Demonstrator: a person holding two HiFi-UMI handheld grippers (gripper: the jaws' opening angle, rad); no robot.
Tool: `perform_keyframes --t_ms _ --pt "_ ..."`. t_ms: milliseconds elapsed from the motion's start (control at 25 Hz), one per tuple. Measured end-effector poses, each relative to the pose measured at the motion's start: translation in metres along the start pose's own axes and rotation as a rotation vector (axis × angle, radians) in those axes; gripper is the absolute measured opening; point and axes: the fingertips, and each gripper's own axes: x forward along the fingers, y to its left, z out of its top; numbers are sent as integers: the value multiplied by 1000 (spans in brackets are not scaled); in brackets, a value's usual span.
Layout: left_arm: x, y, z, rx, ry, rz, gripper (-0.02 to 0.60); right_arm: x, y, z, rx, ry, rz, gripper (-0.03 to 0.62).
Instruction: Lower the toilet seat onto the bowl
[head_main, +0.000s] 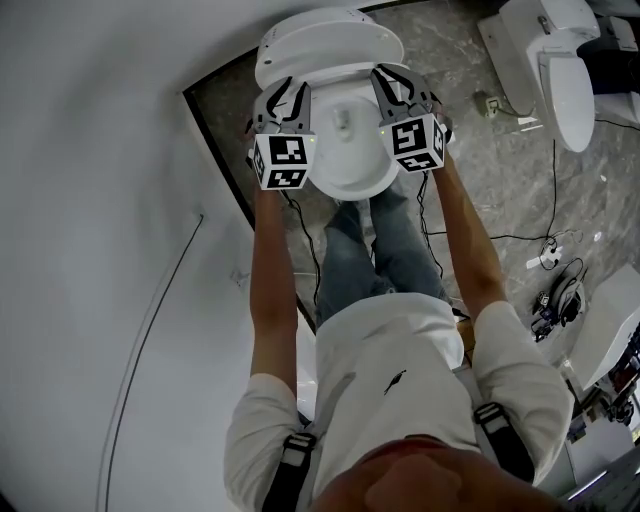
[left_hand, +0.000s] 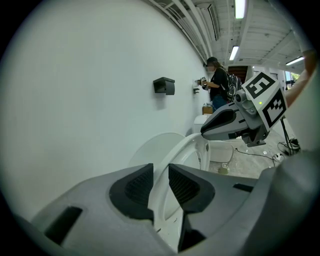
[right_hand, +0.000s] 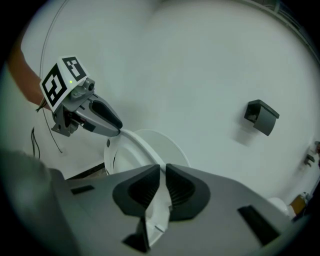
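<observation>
The white toilet seat (head_main: 330, 70) stands partly raised between the lid (head_main: 322, 30) behind it and the bowl (head_main: 350, 150) below. My left gripper (head_main: 287, 92) grips the seat's left side and my right gripper (head_main: 400, 78) its right side. In the left gripper view the seat ring (left_hand: 194, 145) runs between the jaws of my left gripper (left_hand: 160, 182), which are shut on it, with the lid (left_hand: 147, 150) behind. In the right gripper view my right gripper (right_hand: 162, 185) is shut on the seat rim (right_hand: 134, 142) in the same way.
A white wall runs close along the left. A black holder (left_hand: 164, 85) is fixed to it. A second toilet (head_main: 560, 70) stands at the top right, with cables (head_main: 550, 250) on the marble floor. A person (left_hand: 218, 87) stands far off by the wall.
</observation>
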Motion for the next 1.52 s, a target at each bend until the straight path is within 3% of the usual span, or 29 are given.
perform_keyframes --t_ms 1520 --pt "-74 -83 -53 -8 1 -103 114 -83 72 -51 25 64 -9 54"
